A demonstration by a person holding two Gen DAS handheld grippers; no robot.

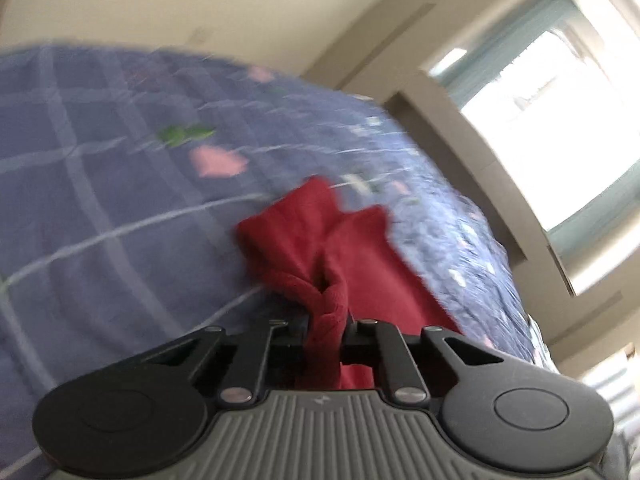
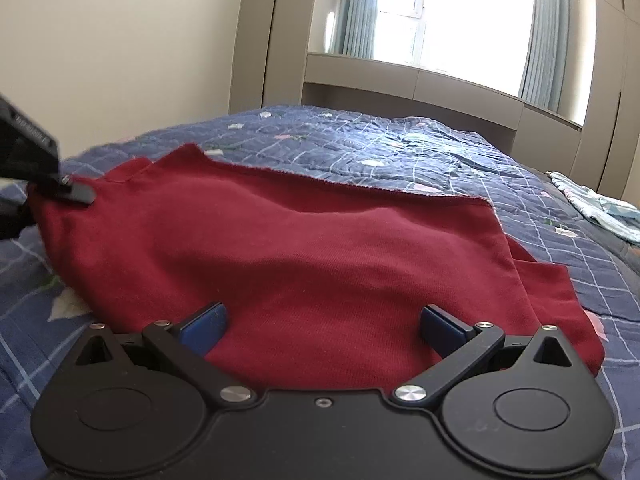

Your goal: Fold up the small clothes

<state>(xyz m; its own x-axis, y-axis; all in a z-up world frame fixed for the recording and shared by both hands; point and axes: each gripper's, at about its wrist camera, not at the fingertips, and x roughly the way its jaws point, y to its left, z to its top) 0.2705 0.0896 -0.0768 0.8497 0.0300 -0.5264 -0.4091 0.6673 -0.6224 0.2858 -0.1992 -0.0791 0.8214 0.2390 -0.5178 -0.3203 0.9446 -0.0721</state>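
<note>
Bedroom with a blue checked quilt across the bed, bright window behind. Left wrist view, blurred: left hand-held gripper pinched tight on a bunched corner of the red garment, rest trailing over the quilt. Right wrist view: same garment spread wide on the bed, right hand-held gripper wide open just above its near edge, holding nothing. Best done by clamping that near edge first, then carrying both corners across together, level and taut.

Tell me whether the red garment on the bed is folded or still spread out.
Mostly spread: the red garment lies broadly over the blue quilt, one end bunched in the shut left gripper. The right gripper is open.
</note>
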